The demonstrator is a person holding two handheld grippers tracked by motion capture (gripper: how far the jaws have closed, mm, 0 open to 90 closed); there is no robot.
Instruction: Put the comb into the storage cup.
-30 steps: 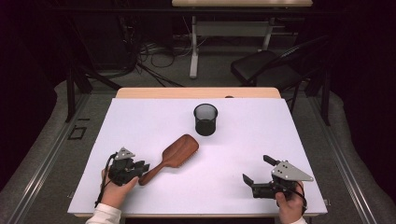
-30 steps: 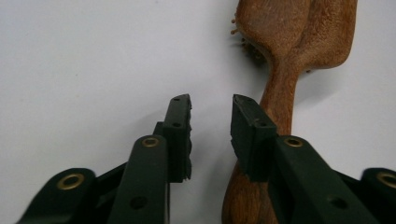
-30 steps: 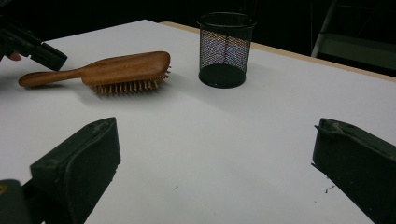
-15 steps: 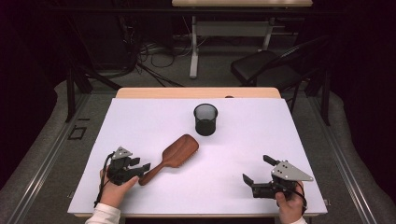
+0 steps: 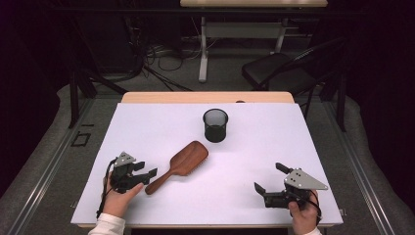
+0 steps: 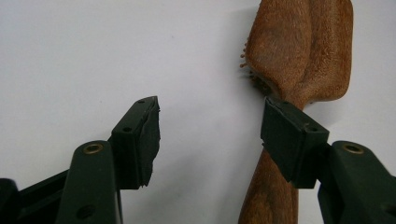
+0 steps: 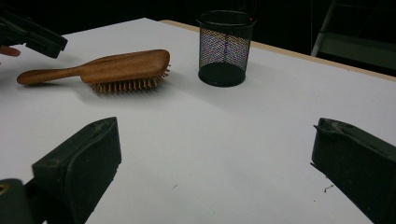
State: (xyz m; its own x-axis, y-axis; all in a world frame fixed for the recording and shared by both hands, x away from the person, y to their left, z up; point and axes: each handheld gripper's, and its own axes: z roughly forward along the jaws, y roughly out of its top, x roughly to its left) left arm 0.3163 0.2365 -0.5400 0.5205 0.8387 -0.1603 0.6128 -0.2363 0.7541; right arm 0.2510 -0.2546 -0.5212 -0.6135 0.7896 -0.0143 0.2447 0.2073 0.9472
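The wooden hairbrush (image 5: pixel 183 164) lay on the white surface (image 5: pixel 254 147), bristles down, a little left of the middle. Its handle pointed toward the left tool (image 5: pixel 147 174) and its wide head pointed toward the black mesh cup (image 5: pixel 215 125), which stood upright farther back, apart from the brush.

The left tool (image 6: pixel 210 126) was at the end of the handle. Its jaws had just been opening. In the left gripper view, one jaw stood over the handle near the neck of the hairbrush (image 6: pixel 299 51), and the other jaw stood over the bare surface beside it. So the handle was not between the pads, and the tool was released and grasped nothing. The person's left hand (image 5: pixel 117 198) held this tool low, near the front edge.

The right tool (image 5: pixel 266 178) was near the front right corner, well apart from the brush. Its jaws stood wide, with only white surface between them. From the right gripper view, the hairbrush (image 7: pixel 107 67) and the mesh cup (image 7: pixel 225 46) were seen farther off.
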